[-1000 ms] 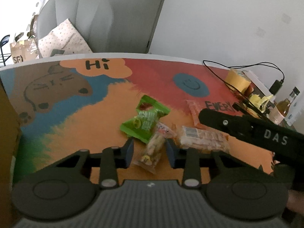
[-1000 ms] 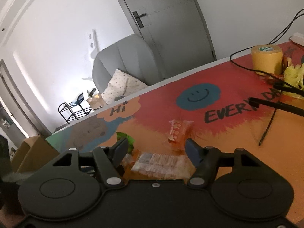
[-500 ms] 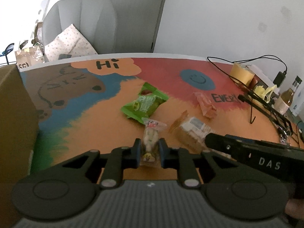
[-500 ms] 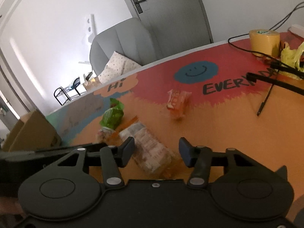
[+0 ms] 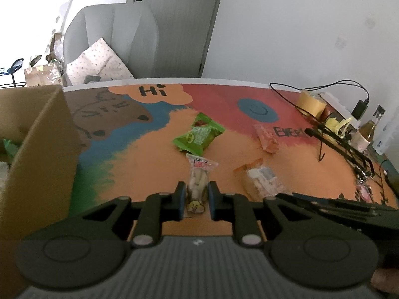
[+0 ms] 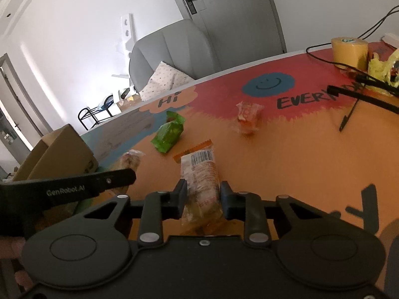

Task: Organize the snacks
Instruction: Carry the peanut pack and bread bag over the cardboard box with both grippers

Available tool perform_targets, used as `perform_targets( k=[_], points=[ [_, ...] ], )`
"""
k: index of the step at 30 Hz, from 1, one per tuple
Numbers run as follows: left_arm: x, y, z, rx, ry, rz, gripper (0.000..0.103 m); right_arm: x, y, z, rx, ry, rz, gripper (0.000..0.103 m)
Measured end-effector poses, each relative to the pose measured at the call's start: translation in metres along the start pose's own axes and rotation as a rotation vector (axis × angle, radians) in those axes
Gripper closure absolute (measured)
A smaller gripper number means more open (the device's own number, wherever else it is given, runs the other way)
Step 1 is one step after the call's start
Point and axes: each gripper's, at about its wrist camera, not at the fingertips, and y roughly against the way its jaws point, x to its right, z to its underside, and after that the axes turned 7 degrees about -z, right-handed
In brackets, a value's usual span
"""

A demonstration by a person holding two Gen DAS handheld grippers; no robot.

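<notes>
My left gripper is shut on a clear snack packet with a red label, held at its near end over the colourful table mat. My right gripper has its jaws closing on a clear, orange-edged packet with a barcode, and both pads touch its sides. That packet also shows in the left wrist view, beside the right gripper's black body. A green packet and a small orange packet lie loose farther out.
An open cardboard box stands at the table's left edge. At the right are a yellow tape roll, a black cable, a black stand and a bottle. A grey chair stands behind the table.
The left jaws closed on the red-labelled packet and drew it back toward the box side. The right jaws narrowed from wide open onto the barcoded packet. The box came into the left view.
</notes>
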Motion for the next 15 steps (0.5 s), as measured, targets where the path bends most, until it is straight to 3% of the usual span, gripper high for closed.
perform_targets(
  k=[3, 5, 7, 10, 15],
  points=[
    [-0.004, 0.005, 0.004, -0.003, 0.009, -0.001, 0.085, -0.004, 0.003, 0.003, -0.009, 0.012, 0.007, 0.074],
    [-0.005, 0.007, 0.006, -0.004, 0.009, -0.002, 0.085, -0.007, 0.003, 0.003, -0.013, 0.028, 0.016, 0.067],
    [-0.006, 0.009, 0.008, -0.004, 0.008, 0.000, 0.085, -0.008, 0.000, 0.003, -0.020, 0.041, 0.035, 0.053],
    [-0.008, 0.010, 0.010, -0.006, 0.011, -0.002, 0.085, -0.015, -0.006, 0.003, -0.023, 0.074, 0.039, 0.044],
    [-0.015, 0.010, 0.011, -0.009, 0.021, -0.003, 0.085, -0.030, -0.020, 0.007, -0.037, 0.178, 0.123, 0.048]
  ],
)
